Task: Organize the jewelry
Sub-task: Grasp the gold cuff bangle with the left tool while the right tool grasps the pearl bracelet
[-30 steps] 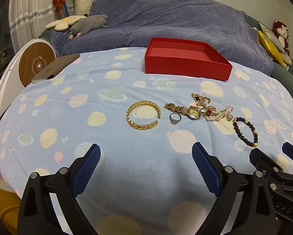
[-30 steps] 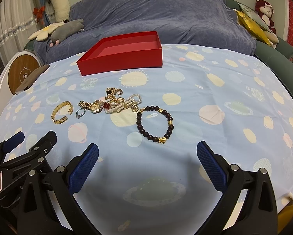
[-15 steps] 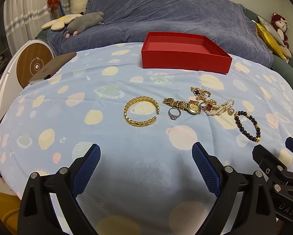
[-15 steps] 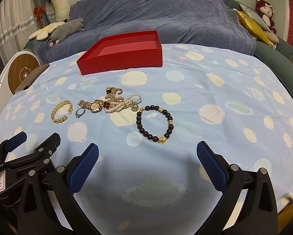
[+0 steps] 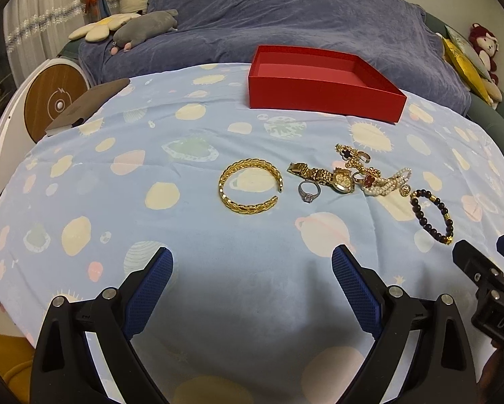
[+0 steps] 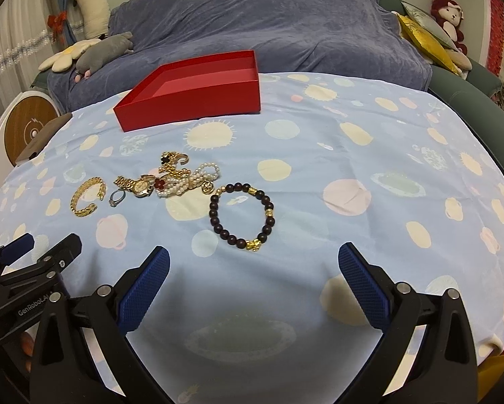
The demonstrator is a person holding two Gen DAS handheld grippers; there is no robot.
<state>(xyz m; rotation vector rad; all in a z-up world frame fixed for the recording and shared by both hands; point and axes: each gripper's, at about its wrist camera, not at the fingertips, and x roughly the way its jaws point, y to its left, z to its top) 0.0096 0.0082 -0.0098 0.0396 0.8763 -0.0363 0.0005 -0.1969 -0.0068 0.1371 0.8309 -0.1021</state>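
Observation:
An empty red box (image 5: 322, 80) (image 6: 191, 92) stands at the far side of a blue patterned tablecloth (image 5: 151, 155). In front of it lies a row of jewelry: a gold cuff bracelet (image 5: 250, 186) (image 6: 86, 196), a silver ring (image 5: 308, 191) (image 6: 117, 197), a gold watch (image 5: 331, 176) (image 6: 138, 184), a tangle of gold chain and pearls (image 5: 376, 176) (image 6: 188, 175), and a dark bead bracelet (image 5: 432, 215) (image 6: 241, 216). My left gripper (image 5: 252, 274) is open, near of the cuff. My right gripper (image 6: 253, 271) is open, just near of the bead bracelet. Neither holds anything.
A sofa under a blue-grey throw (image 5: 285, 20) runs behind the table, with plush toys (image 5: 134, 27) at its left and cushions and a red plush (image 6: 447, 23) at its right. A brown pad (image 5: 83, 107) lies at the cloth's left edge beside a round wooden-faced device (image 5: 55, 101).
Both grippers have eased forward and a little lower toward the jewelry, so it looks slightly nearer. The jewelry and box have not moved. Both grippers stay open.

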